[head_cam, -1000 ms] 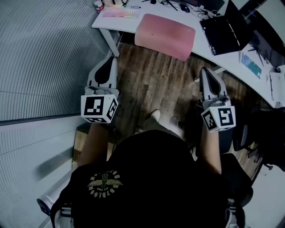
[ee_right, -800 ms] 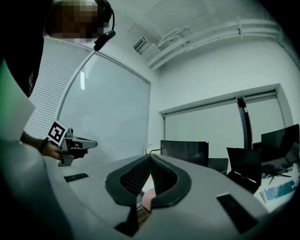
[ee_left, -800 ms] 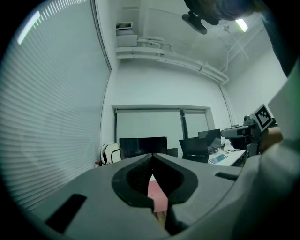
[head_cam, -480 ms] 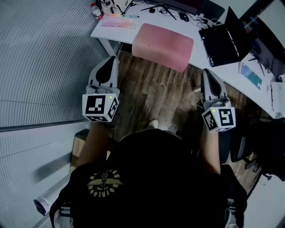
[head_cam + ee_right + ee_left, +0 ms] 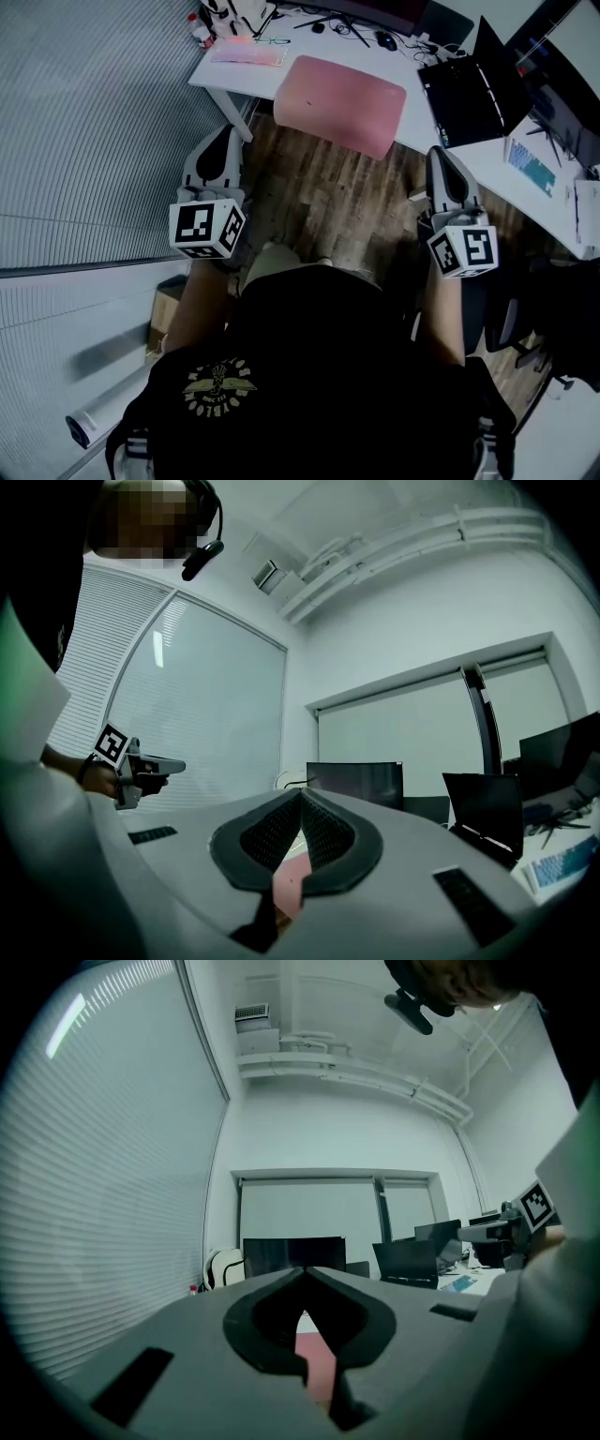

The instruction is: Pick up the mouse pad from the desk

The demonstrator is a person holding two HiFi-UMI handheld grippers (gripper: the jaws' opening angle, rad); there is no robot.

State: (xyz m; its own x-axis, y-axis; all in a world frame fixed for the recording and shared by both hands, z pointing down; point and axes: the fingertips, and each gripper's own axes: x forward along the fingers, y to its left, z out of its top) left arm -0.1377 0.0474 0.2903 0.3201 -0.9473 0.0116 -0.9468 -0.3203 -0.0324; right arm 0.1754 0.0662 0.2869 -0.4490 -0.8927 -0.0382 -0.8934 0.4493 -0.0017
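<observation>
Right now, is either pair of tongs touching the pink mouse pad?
No: the left tongs and right tongs are over the floor, short of the mouse pad.

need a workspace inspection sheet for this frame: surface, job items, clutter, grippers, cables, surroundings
Surface: white desk, partly bare.
Job's things: pink mouse pad lies flat on the desk, its near edge seemingly past the desk's edge; untouched.
Clutter: backlit keyboard, open laptop, mouse.
Grippers: left gripper and right gripper both shut, empty, over the floor short of the desk.
Cables: tangle at the desk's back, beside the mouse.
Surroundings: wood floor; blinds on the left.
</observation>
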